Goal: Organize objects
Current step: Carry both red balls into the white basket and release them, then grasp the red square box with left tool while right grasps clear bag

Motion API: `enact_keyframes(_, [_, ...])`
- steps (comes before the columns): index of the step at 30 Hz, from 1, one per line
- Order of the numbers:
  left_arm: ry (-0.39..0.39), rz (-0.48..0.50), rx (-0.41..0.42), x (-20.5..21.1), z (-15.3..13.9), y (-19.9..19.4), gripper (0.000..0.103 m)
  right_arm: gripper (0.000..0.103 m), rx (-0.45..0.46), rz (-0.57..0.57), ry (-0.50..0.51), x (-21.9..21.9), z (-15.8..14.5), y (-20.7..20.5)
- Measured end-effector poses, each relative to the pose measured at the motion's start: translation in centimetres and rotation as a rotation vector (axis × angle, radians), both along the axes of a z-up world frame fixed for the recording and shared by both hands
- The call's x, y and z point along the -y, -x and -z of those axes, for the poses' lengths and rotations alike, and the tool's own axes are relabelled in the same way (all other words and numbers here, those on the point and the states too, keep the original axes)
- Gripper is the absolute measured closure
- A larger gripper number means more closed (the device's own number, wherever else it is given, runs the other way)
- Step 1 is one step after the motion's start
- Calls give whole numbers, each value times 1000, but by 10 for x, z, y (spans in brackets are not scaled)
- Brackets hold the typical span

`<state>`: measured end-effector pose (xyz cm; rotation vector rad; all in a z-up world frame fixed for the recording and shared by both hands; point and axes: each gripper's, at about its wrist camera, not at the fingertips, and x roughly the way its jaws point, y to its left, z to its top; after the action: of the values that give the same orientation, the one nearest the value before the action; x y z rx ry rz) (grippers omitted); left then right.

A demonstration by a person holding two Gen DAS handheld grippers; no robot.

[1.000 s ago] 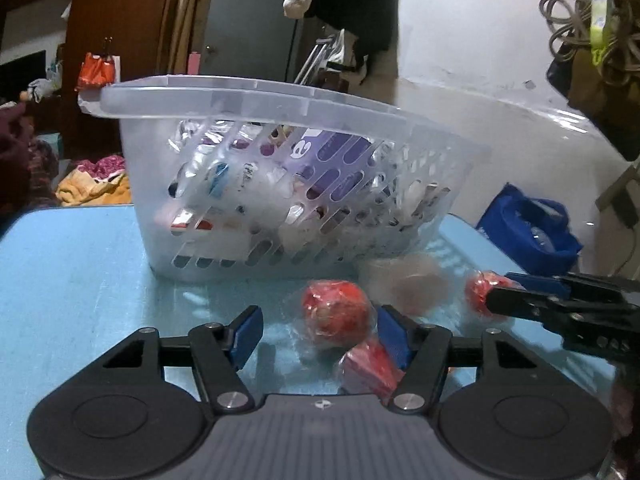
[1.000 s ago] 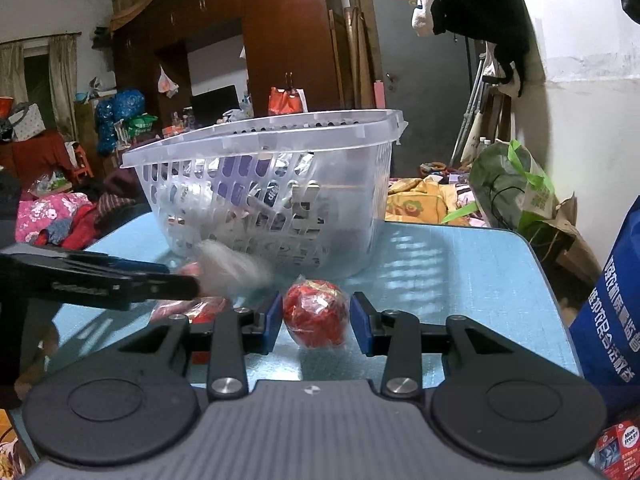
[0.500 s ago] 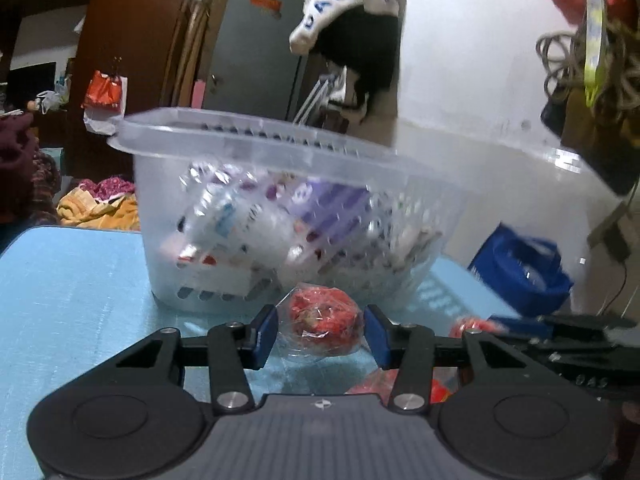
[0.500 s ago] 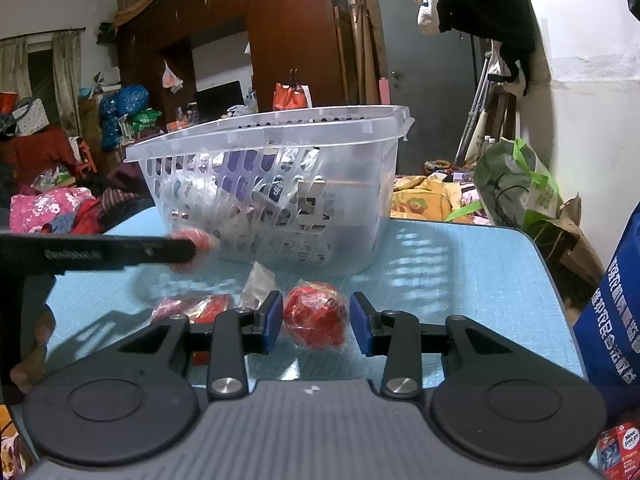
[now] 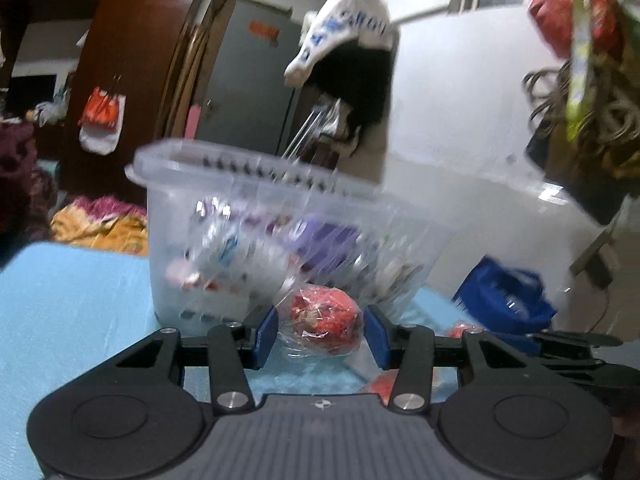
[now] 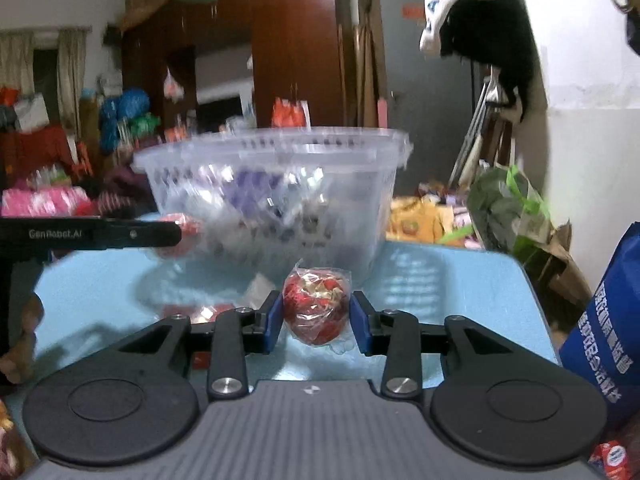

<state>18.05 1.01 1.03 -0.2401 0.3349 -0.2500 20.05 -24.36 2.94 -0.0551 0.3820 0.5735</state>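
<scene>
Nearest in the left wrist view, the left tongs [image 5: 320, 334] pinch a red ball wrapped in clear film [image 5: 322, 326], the blue pads pressing the crinkled wrap on both sides after the jaws have just been closing on it. In the right wrist view, the right tongs [image 6: 316, 320] likewise clamp a second wrapped red ball [image 6: 315, 309], pads tight against its sides. Both balls look light and a little yielding under slippery, crackling film, so the hold is best kept across the round middle rather than on the loose twisted tail of wrap, which would likely slide out. Just beyond the right tongs, another red wrapped piece [image 6: 200, 314] lies on the blue table [image 6: 460, 280], with the left tongs' black arm reaching in from the table's left side. Farther on, toward the table's far edge, stands the clear slotted basket [image 6: 272, 184], already holding assorted packets; both held balls sit just short of its near wall, below its rim, and seem bound for it.
</scene>
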Motion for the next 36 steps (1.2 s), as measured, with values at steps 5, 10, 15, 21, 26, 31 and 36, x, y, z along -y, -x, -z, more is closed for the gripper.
enact_keyframes(5, [72,5,150,-14,-48,23,52,63,158,-18,-104,4,-46,23])
enact_keyframes(10, [42,-55,147,-14,-114,-20,52,63,262,-23,-64,-41,-103,-15])
enact_keyframes(15, [64,-97,31,-22,-118,-84,35,58,191,-15,-13,-75,-106,-77])
enact_keyframes(21, [117,-106,59,-38,-95,-60,6,0,241,25,-59,-54,-101,-37])
enact_keyframes(26, [-69,-31,0,-2,-53,-1,2,0,180,6,-53,-26,-73,1])
enact_keyframes(31, [-128,156,-110,37,-3,10,2,0,16,172,0,-14,-36,-19])
enact_keyframes(36, [-182,159,-166,56,7,-1,4,0,-90,146,-63,2,-23,-37])
